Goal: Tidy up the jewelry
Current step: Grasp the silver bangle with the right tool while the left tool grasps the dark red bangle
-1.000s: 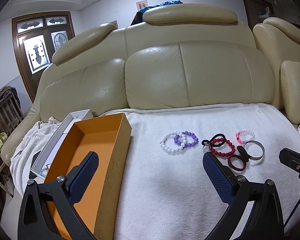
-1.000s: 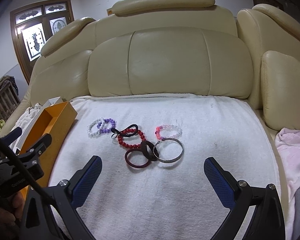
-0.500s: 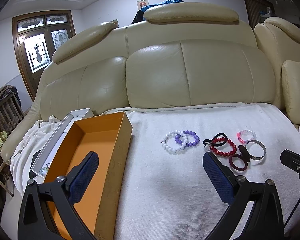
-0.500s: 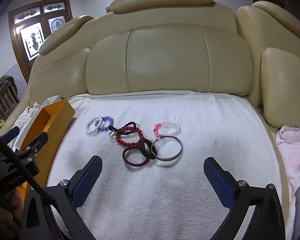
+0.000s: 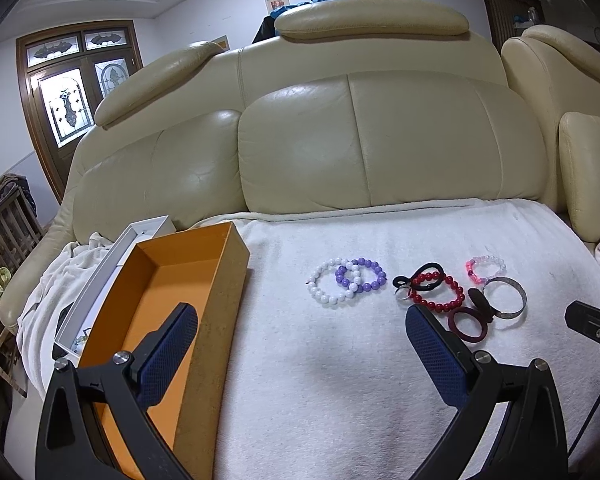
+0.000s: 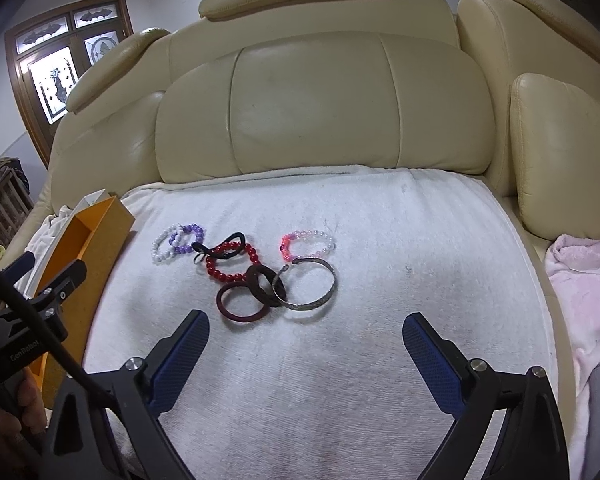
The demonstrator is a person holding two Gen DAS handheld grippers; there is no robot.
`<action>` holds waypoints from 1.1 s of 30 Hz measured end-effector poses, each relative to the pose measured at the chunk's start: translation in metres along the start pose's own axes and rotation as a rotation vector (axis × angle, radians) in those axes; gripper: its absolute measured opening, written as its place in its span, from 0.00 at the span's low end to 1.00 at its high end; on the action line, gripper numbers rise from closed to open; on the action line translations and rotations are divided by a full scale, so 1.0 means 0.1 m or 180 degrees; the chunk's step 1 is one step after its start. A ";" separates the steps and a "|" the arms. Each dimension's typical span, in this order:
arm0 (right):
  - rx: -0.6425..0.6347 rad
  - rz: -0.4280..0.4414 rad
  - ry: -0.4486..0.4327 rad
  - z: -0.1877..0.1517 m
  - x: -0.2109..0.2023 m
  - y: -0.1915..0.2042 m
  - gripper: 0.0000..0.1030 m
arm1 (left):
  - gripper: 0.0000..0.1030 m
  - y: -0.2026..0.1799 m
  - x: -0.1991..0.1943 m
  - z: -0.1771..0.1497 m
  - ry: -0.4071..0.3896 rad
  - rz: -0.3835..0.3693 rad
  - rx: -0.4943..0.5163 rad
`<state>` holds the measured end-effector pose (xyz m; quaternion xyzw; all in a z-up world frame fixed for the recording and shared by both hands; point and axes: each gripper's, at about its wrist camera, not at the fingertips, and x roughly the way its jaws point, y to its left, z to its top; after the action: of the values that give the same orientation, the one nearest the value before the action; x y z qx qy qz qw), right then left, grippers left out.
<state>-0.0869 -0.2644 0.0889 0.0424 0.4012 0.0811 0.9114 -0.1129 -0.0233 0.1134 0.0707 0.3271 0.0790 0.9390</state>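
Note:
Several bracelets lie on a white towel (image 6: 380,240) on the sofa seat: a white bead bracelet (image 5: 327,286) linked with a purple one (image 5: 370,276), a red bead bracelet (image 5: 440,294) under a black hair tie (image 5: 424,274), a pink bead bracelet (image 6: 308,242), a silver bangle (image 6: 312,286) and dark maroon rings (image 6: 240,302). An open orange box (image 5: 168,292) stands to their left. My left gripper (image 5: 300,344) is open and empty, in front of the box and beads. My right gripper (image 6: 306,354) is open and empty, just in front of the bangle and rings.
A white box (image 5: 112,264) lies left of the orange box on a crumpled cloth. A pink towel (image 6: 584,280) lies at the right of the seat. The cream leather backrest (image 6: 320,104) rises behind. The left gripper's body (image 6: 24,320) shows at the left in the right wrist view.
My right gripper has moved forward, closer to the bangle and rings. The left gripper has hardly moved. Both stay open.

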 end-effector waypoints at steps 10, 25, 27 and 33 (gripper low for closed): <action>-0.0023 0.0011 0.0425 -0.05 0.43 -0.22 0.84 | 1.00 -0.04 0.46 -0.04 0.0614 -0.0384 -0.0044; -0.0313 0.0186 0.0556 0.09 0.99 -0.07 0.78 | 1.00 -0.20 0.73 -0.11 0.1002 -0.0931 0.0016; -0.0342 0.0151 0.0541 0.12 1.03 -0.05 0.78 | 1.00 -0.25 0.73 -0.11 0.0996 -0.1012 0.0052; -0.0515 0.0020 0.0458 0.14 1.10 0.04 0.66 | 1.00 -0.39 0.74 -0.12 0.0985 -0.1065 0.0163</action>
<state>-0.0036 -0.2404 0.0191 -0.0359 0.4577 0.1189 0.8804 -0.0590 -0.0456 0.0520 0.0263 0.4763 -0.0763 0.8755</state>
